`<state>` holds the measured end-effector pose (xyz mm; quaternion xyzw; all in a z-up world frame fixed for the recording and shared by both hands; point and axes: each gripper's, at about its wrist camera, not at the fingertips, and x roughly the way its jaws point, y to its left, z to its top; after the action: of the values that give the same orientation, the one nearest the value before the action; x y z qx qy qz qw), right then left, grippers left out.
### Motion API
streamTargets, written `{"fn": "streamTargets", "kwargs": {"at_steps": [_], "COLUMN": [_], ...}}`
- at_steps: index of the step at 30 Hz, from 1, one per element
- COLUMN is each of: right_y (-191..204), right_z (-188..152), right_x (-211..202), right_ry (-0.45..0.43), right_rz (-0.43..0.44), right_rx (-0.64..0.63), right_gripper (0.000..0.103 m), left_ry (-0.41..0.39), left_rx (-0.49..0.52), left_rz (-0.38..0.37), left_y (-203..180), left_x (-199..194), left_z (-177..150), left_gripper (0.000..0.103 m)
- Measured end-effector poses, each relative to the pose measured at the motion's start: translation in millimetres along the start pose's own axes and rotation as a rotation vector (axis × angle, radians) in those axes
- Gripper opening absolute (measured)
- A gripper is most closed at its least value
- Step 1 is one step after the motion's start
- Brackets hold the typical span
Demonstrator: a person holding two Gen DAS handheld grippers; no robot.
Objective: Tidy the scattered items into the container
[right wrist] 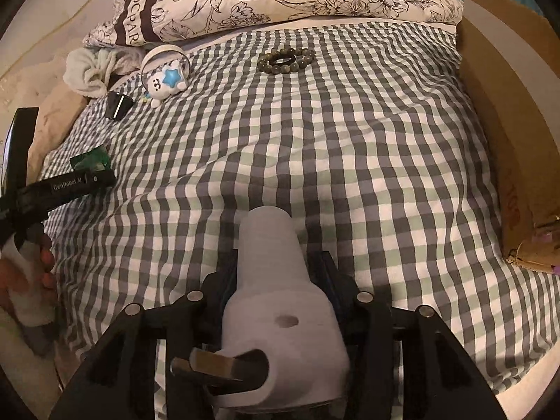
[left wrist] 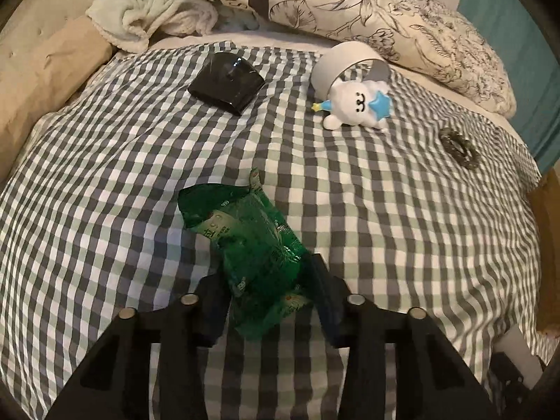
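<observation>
Right wrist view: toward the cardboard box point(right wrist: 504, 161) at the bed's point(right wrist: 315, 140) right edge I carry the white plug adapter point(right wrist: 280, 301) clamped in my right tool point(right wrist: 280, 280), keeping it level, while my left tool point(left wrist: 269, 280) pinches the green packet point(left wrist: 252, 241).

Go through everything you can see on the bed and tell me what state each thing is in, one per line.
left gripper: shut on green packet
green packet: crumpled, gripped
right gripper: shut on white plug adapter
white plug adapter: gripped, prongs toward camera
cloud toy: lying loose
bead bracelet: flat, loose
black box: closed
cardboard box: open
</observation>
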<state>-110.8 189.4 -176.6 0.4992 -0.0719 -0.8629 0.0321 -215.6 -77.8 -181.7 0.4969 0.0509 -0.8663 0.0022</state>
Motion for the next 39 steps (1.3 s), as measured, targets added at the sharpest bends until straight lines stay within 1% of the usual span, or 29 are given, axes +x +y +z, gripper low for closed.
{"fn": "streamTargets", "kwargs": {"at_steps": [1, 4, 7, 10, 12, 15, 17, 21, 24, 27, 31, 33, 35, 39], "right_y": [0, 1, 2, 2, 3, 4, 4, 1, -6, -23, -49, -71, -92, -140], "right_z": [-1, -3, -3, -3, -4, -5, -5, -5, -1, 7, 23, 36, 45, 57], "right_x": [-2, -12, -28, -44, -57, -72, -84, -111, -132, -157, -184, -201, -210, -227], "right_ry": [-0.003, -0.018, -0.049, -0.077, -0.094, -0.117, -0.135, -0.179, -0.211, -0.238, -0.276, -0.32, -0.343, -0.372], "right_rz": [0.004, 0.013, 0.018, 0.022, 0.025, 0.029, 0.031, 0.034, 0.023, 0.007, -0.049, -0.076, -0.102, -0.162], "right_rx": [0.001, 0.001, -0.007, -0.005, -0.006, -0.009, -0.01, -0.002, 0.013, 0.027, 0.033, 0.062, 0.088, 0.145], "right_gripper": [0.043, 0.043, 0.043, 0.043, 0.043, 0.043, 0.043, 0.043, 0.043, 0.043, 0.043, 0.043, 0.043, 0.043], "left_ry": [-0.008, -0.029, -0.063, -0.09, -0.1, -0.126, -0.137, -0.132, -0.148, -0.158, -0.113, -0.13, -0.142, -0.167], "left_rx": [0.003, 0.002, 0.034, 0.058, 0.075, 0.128, 0.158, 0.202, 0.25, 0.284, 0.348, 0.39, 0.423, 0.478], "left_rz": [0.003, -0.015, -0.051, -0.046, -0.06, -0.042, -0.047, -0.066, -0.103, -0.148, -0.208, -0.248, -0.283, -0.31], "left_y": [0, -1, -11, -21, -28, -48, -60, -84, -107, -139, -196, -230, -261, -313], "left_x": [-5, -23, -46, -67, -82, -105, -117, -134, -151, -165, -174, -184, -192, -200], "left_z": [-3, -13, -26, -33, -36, -41, -46, -55, -61, -59, -49, -43, -37, -26], "left_gripper": [0.032, 0.031, 0.031, 0.031, 0.031, 0.031, 0.031, 0.031, 0.031, 0.031, 0.031, 0.031, 0.031, 0.031]}}
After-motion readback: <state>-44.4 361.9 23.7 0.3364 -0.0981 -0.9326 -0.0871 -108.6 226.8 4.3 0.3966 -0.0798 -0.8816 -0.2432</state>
